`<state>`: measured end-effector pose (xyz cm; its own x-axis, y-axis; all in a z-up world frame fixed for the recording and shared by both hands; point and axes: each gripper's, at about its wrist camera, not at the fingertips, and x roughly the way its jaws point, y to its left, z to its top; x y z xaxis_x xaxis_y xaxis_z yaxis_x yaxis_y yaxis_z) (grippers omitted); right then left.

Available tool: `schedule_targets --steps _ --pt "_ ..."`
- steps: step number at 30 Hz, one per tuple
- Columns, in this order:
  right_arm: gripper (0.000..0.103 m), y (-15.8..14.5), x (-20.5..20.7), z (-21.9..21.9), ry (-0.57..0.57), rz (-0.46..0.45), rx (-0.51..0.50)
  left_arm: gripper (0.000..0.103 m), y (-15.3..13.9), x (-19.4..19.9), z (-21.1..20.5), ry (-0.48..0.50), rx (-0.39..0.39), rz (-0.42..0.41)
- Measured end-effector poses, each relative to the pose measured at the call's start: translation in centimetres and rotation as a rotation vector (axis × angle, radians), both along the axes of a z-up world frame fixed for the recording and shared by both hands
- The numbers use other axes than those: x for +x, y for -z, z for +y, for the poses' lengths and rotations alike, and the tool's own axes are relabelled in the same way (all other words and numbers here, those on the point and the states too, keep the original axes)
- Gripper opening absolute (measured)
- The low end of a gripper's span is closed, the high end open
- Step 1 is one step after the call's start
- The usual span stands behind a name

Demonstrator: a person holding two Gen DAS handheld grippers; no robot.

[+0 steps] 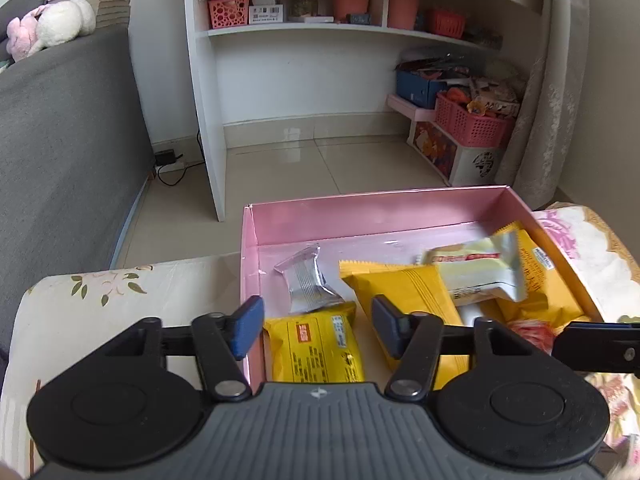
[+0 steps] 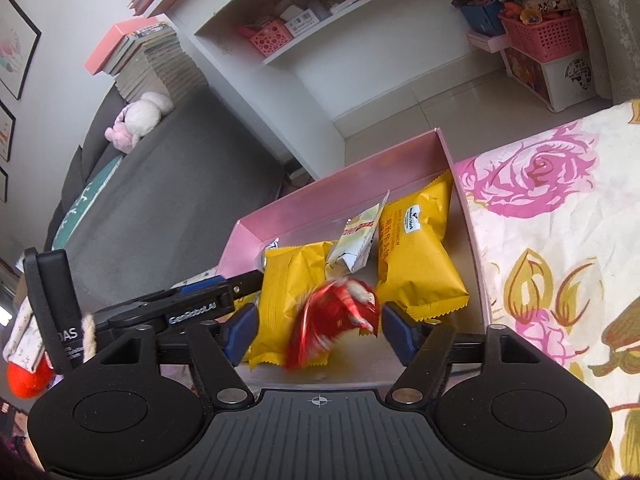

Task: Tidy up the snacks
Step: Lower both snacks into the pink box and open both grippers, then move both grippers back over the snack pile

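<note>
From the left wrist view, the pink box [image 1: 280, 216] sits on a floral cloth [image 1: 92, 304] and serves as the anchor for everything. The left gripper [image 1: 318, 326] hangs over the box's near left corner with its blue pads spread wide and nothing between them; its left finger [image 1: 246, 326] stands just outside the box's left wall, the right one inside. Directly under the gap lies a yellow packet with a red label [image 1: 316, 344]. Farther in, toward the box's left side, rests a small clear wrapper [image 1: 308, 280]. In the middle of the box lies a plain yellow packet [image 1: 404, 292], and a pale cream packet [image 1: 476, 276] leans across it and across another yellow packet [image 1: 536, 280] by the box's right wall. A blurred patch of red [image 1: 532, 334] shows at the near right of the box, beside the dark arm of the other tool [image 1: 600, 342].

From the right wrist view, the right gripper [image 2: 318, 334] is released too, fingers well apart over the near part of the pink box [image 2: 360, 184]. A red snack packet [image 2: 336, 320], smeared by motion, sits between the fingers without either pad touching it, over the near end of a yellow packet [image 2: 284, 300]. The cream packet [image 2: 356, 240] lies beyond it, and the yellow packet [image 2: 420, 252] by the right wall is beside that. The left tool's arm [image 2: 192, 304] reaches in at the box's left.
</note>
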<state>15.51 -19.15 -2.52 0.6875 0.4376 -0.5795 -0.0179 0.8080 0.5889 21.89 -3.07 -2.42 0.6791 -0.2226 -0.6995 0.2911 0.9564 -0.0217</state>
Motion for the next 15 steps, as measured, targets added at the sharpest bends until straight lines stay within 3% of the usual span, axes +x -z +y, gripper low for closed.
schedule_targets --steps 2,10,15 --pt "0.078 -0.3 -0.5 0.0 -0.002 0.001 0.002 0.068 -0.4 -0.7 0.1 0.007 -0.010 -0.002" --pt "0.085 -2.3 -2.8 0.1 0.013 -0.008 -0.001 0.078 -1.8 -3.6 0.5 0.004 -0.022 -0.001" --pt "0.090 -4.2 -4.5 0.8 0.011 -0.032 -0.054 0.084 -2.7 -5.6 1.1 0.004 -0.036 -0.003"
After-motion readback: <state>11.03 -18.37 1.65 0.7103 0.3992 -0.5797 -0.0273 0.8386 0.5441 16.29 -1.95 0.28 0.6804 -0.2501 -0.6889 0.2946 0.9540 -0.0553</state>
